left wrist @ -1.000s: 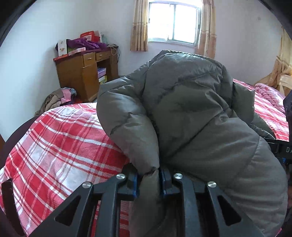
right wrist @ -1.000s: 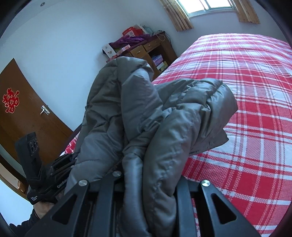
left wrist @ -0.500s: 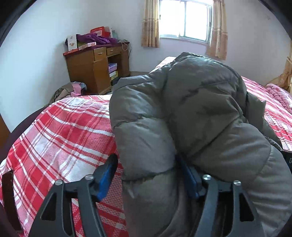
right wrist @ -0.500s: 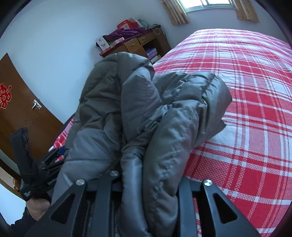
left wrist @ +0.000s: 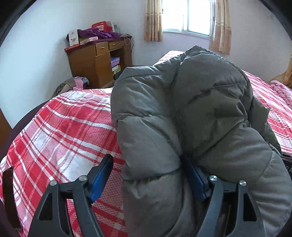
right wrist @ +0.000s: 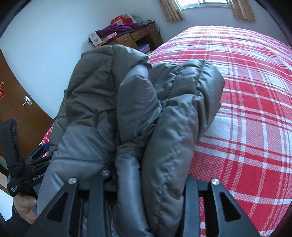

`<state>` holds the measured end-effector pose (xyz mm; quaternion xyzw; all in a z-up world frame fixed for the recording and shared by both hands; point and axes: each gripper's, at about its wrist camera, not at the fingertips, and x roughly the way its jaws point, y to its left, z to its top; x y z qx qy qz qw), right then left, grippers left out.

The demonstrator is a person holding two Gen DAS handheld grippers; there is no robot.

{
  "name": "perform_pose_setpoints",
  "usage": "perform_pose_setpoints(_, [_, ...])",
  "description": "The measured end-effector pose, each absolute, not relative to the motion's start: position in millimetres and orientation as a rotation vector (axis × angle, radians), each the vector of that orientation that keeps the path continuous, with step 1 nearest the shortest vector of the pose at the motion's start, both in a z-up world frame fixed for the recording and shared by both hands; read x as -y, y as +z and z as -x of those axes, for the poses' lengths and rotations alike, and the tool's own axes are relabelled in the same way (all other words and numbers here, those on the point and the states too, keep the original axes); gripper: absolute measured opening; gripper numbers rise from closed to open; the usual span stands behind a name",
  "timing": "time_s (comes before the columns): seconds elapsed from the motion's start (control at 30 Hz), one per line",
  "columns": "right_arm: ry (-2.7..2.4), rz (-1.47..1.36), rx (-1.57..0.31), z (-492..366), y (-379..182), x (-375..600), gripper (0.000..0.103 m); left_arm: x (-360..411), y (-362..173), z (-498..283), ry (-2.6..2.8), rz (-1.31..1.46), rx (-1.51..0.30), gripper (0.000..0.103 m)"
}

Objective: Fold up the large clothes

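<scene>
While our two grippers sit low over the bed [left wrist: 60,131], the grey padded jacket [left wrist: 191,113] lies bunched in a puffy heap on the red checked bedspread, right in front of both cameras. Our left gripper [left wrist: 149,180] has just been opening: its jaws stand spread wide, the near blue pad clear of the cloth, the other blue pad against a roll of the jacket that bulges between them, so nothing is pinched. Our right gripper [right wrist: 144,180] has also just been opening; folds of the jacket [right wrist: 138,113] fill the gap between its black fingers, and we cannot tell whether the pads press on them. Behind stands a wooden desk [left wrist: 98,60] under a curtained window [left wrist: 186,16].
</scene>
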<state>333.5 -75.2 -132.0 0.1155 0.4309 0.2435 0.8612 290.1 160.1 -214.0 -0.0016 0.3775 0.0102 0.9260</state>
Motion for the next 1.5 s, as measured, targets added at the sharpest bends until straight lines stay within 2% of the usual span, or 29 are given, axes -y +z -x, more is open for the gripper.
perform_pose_setpoints(0.07, [0.504,-0.235,-0.903,-334,-132,73,0.044,-162,-215,-290,0.029,0.005,-0.774,0.082])
perform_pose_setpoints(0.23, [0.488,-0.232,-0.913,-336,-131,71,0.046,-166,-212,-289,0.042,0.018,-0.780,0.083])
perform_pose_setpoints(0.4, [0.417,-0.196,-0.891,-326,-108,73,0.061,-174,-175,-257,0.060,0.066,-0.747,0.083])
perform_pose_setpoints(0.47, [0.392,-0.174,-0.836,-310,-84,75,0.082,-176,-153,-236,0.062,0.081,-0.704,0.083])
perform_pose_setpoints(0.63, [0.366,-0.152,-0.718,-257,-28,76,0.084,-175,-98,-182,0.053,0.079,-0.582,0.083])
perform_pose_setpoints(0.77, [0.357,-0.151,-0.591,-205,16,75,0.095,-175,-61,-152,0.049,0.095,-0.489,0.084])
perform_pose_setpoints(1.0, [0.377,-0.116,-0.484,-161,51,63,0.096,-174,-37,-134,0.025,0.121,-0.432,0.084])
perform_pose_setpoints(1.5, [0.384,-0.122,-0.461,-151,54,65,0.096,-179,-37,-134,0.020,0.132,-0.433,0.084])
